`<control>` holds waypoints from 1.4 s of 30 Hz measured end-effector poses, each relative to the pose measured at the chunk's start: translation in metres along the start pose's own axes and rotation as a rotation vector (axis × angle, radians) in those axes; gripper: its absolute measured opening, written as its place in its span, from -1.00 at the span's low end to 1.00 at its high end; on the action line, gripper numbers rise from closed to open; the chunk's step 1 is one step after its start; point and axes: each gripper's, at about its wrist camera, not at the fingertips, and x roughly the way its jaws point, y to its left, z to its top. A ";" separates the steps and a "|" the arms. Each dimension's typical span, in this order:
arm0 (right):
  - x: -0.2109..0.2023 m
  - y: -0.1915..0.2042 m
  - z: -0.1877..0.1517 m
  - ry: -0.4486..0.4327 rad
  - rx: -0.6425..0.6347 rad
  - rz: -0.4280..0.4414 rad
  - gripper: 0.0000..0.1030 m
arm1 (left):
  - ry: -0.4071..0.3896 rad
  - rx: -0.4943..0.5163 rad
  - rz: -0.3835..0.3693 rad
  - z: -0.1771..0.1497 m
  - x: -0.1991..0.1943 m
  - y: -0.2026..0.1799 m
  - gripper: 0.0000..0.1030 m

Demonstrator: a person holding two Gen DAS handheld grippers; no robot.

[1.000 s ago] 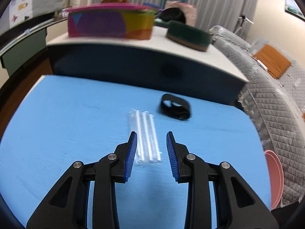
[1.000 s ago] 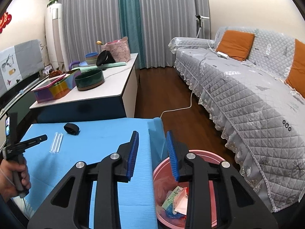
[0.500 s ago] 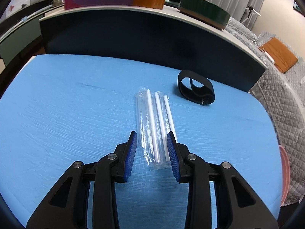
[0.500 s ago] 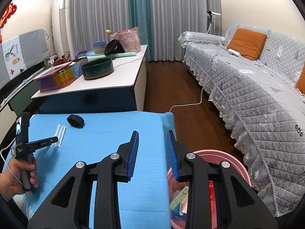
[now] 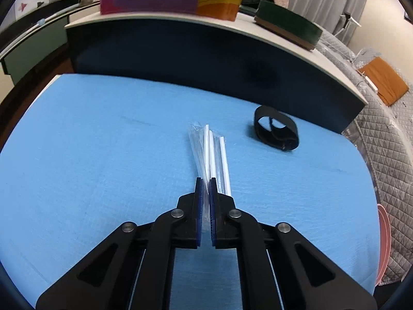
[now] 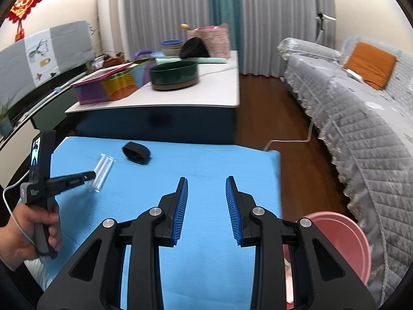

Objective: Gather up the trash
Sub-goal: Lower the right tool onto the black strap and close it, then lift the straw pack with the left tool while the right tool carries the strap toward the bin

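Left gripper [image 5: 205, 188] is clamped on the near end of the straw pack [image 5: 210, 155], which lies on the blue table [image 5: 103, 142] straight ahead of it. Right gripper [image 6: 206, 188] is open and empty, with the pink bin [image 6: 343, 237] off to its right. That wrapper's slick and only pinched at the end, so it could probably slide out when lifted.

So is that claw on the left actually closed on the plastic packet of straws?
Yes: the left claw is shut on the straw packet, pinching its near end.
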 end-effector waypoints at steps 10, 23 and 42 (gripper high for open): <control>0.082 0.079 0.029 0.045 -0.123 0.117 -0.34 | 0.058 -0.099 -0.020 0.001 -0.002 0.015 -0.91; 0.194 0.103 0.050 0.172 -0.055 0.135 -0.19 | 0.069 -0.134 -0.045 0.007 -0.006 0.027 -0.91; 0.168 0.096 0.044 0.174 -0.003 0.167 -0.82 | 0.036 -0.084 -0.066 0.008 -0.029 0.016 -0.91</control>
